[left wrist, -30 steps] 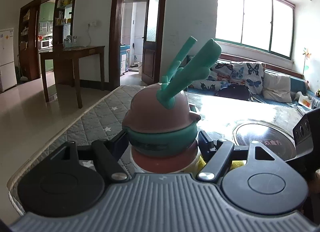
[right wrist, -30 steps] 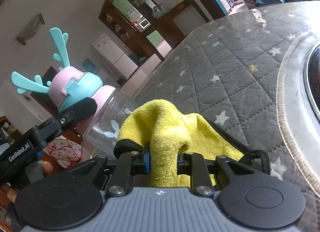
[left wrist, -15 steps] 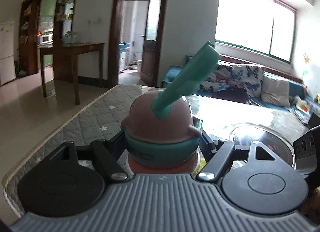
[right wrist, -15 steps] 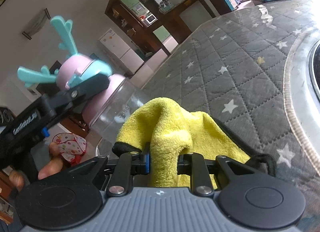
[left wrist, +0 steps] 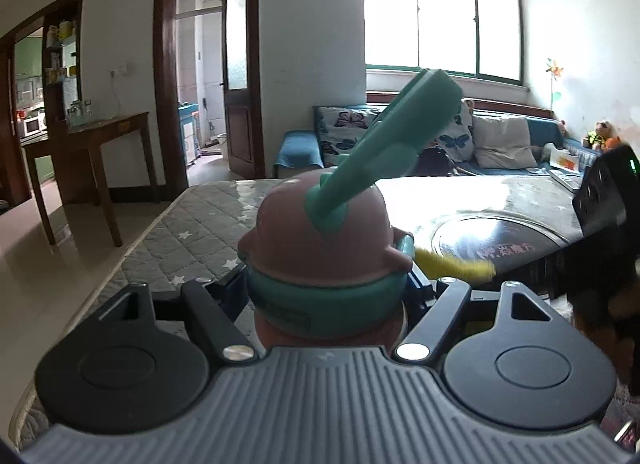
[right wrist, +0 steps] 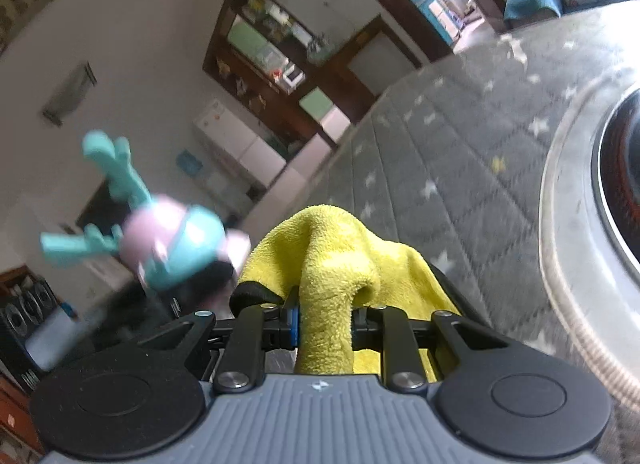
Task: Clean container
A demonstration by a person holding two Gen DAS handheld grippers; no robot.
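- the table (left wrist: 192,232) takes up most of both views, under a grey quilted cover with white stars; a round dark hotplate (left wrist: 500,240) sits in it to the right in the left wrist view.
- behind the table are a sofa (left wrist: 500,140) with butterfly cushions, a bright window and an open door.
- the left gripper (left wrist: 326,296) fills the bottom of its own view, its jaws partly apart and pressed on either side of the cup.
- the cup (left wrist: 320,260) sits right between those jaws, close to the camera: pink domed lid, teal band under it, teal antlers (left wrist: 384,152) slanting up to the right. it is held clear above the table.
- in the right wrist view the cup (right wrist: 176,240) shows blurred at left, lying tilted with its antlers pointing left, just beside the cloth.
- the right gripper (right wrist: 325,326) is clamped tight on a fold of the yellow cloth (right wrist: 332,260), which bunches up ahead of the jaws.
- in the left wrist view a yellow strip of cloth (left wrist: 452,264) shows just right of the cup; whether they touch i cannot tell.
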